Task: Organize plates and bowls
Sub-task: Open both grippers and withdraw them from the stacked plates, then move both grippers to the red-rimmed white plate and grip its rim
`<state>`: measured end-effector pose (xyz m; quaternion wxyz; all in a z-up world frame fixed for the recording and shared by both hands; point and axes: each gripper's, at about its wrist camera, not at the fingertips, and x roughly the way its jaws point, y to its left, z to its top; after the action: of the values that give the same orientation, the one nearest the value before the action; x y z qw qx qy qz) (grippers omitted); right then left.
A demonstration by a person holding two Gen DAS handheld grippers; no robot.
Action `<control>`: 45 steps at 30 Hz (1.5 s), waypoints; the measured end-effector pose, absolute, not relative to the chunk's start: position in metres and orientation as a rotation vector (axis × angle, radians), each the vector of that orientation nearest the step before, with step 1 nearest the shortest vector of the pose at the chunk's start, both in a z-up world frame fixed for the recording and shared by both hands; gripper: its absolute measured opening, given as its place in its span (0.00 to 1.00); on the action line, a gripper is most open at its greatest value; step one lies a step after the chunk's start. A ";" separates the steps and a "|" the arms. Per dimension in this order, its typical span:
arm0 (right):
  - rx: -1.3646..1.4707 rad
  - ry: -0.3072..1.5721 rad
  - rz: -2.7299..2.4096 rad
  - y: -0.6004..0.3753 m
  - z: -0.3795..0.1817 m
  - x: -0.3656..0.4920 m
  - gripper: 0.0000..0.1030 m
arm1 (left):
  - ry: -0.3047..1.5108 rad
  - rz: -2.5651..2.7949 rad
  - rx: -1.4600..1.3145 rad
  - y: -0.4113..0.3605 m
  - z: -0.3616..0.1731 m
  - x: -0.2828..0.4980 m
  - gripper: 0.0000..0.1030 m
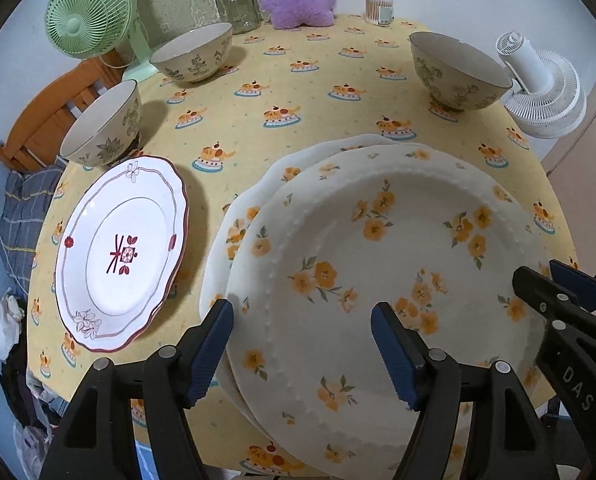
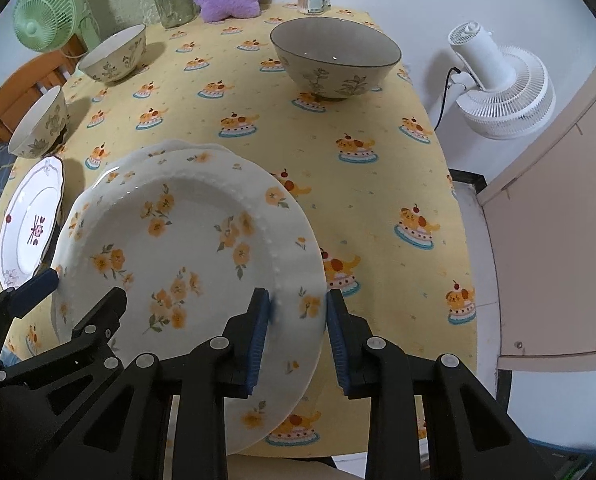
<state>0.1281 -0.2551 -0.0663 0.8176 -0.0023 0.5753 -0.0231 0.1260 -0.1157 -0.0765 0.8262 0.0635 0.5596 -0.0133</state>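
My right gripper [image 2: 297, 334] straddles the right rim of the top plate [image 2: 186, 248], one blue pad over the plate and the other outside the edge. I cannot tell whether the pads press on the rim yet; a thin gap seems to show beside the outer pad. My left gripper [image 1: 302, 350] stands wide apart over the left rim of the same plate, one finger outside the edge and one above the plate's well, gripping nothing.

The top plate, cream with orange flowers and a beaded ring, lies on a second flowered plate [image 1: 258, 200] whose scalloped edge shows at the far and left sides. Both rest near the front of the table [image 2: 378, 184], on its yellow cloth.

Left of the stack, apart from it, lies a red plate [image 1: 122, 256], white with red trim, and another rim shows just under it. Behind it sit two bowls [image 1: 102, 128], one near the table's left edge, the other [image 1: 194, 54] further back. A third bowl [image 2: 334, 58] stands alone at the far right.
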 end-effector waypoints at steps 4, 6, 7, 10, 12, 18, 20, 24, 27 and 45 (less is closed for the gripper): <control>-0.004 1.235 -0.056 -0.252 -0.069 0.133 0.31 | 1.188 -0.037 0.140 -0.116 -0.077 0.129 0.74; -0.005 1.240 -0.057 -0.250 -0.070 0.136 0.31 | 1.186 -0.039 0.140 -0.115 -0.077 0.131 0.76; -0.004 1.242 -0.057 -0.250 -0.071 0.137 0.32 | 1.185 -0.039 0.141 -0.115 -0.077 0.131 0.76; -0.007 1.244 -0.054 -0.248 -0.073 0.141 0.32 | 1.183 -0.037 0.138 -0.113 -0.076 0.132 0.76; -0.010 1.244 -0.050 -0.246 -0.073 0.143 0.32 | 1.182 -0.036 0.128 -0.112 -0.075 0.133 0.76; -0.019 1.244 -0.036 -0.247 -0.074 0.142 0.33 | 1.185 -0.038 0.102 -0.114 -0.074 0.131 0.81; -0.023 1.242 -0.023 -0.247 -0.074 0.141 0.33 | 1.182 -0.026 0.097 -0.115 -0.073 0.128 0.82; -0.037 1.212 0.010 -0.248 -0.068 0.137 0.33 | 1.170 0.002 0.073 -0.115 -0.069 0.122 0.84; -0.033 1.201 0.034 -0.250 -0.065 0.134 0.36 | 1.164 0.020 0.060 -0.114 -0.066 0.117 0.84; 0.035 1.125 0.045 -0.238 -0.031 0.120 0.68 | 1.110 0.020 0.028 -0.071 -0.035 0.105 0.86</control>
<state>0.1199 -0.2383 -0.0309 0.8456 0.0165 0.5331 0.0213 0.1051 -0.0715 -0.0349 0.8498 0.0134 0.5269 0.0093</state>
